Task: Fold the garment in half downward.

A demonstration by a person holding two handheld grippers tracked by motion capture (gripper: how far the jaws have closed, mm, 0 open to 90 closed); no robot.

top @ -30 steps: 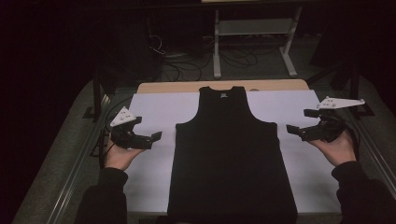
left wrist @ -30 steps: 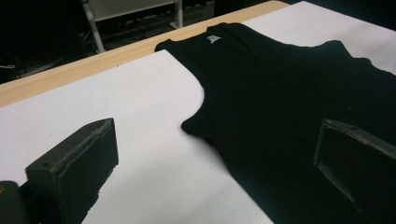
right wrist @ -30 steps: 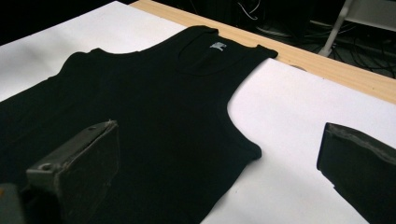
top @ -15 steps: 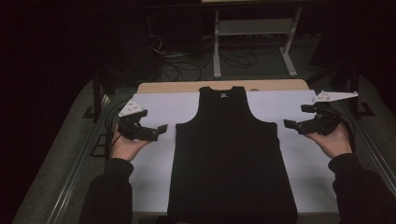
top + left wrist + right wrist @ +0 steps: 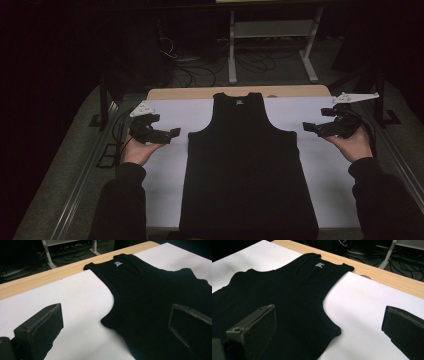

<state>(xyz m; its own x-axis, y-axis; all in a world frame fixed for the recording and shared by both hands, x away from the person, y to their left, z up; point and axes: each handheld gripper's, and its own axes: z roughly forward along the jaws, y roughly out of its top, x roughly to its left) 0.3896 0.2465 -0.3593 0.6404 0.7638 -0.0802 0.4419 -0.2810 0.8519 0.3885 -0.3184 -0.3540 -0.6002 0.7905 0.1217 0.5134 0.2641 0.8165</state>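
Note:
A black tank top (image 5: pixel 247 165) lies flat on the white sheet (image 5: pixel 325 170), neck toward the far edge, with a small white label inside the collar (image 5: pixel 118 263). My left gripper (image 5: pixel 173 133) hovers open just left of its armhole; the tank top (image 5: pixel 160 297) spreads ahead between its jaws. My right gripper (image 5: pixel 307 127) hovers open at the opposite armhole, its jaws wide apart over the tank top (image 5: pixel 287 297) and the sheet. Neither gripper holds anything.
The white sheet covers a table with a wooden far edge (image 5: pixel 240 92). Metal rails (image 5: pixel 85 185) run along both sides. Cables (image 5: pixel 197 70) and a white stand (image 5: pixel 272 45) sit on the dark floor beyond the table.
Both grippers have moved forward and inward, closer to the tank top's armholes. The tank top has not moved.

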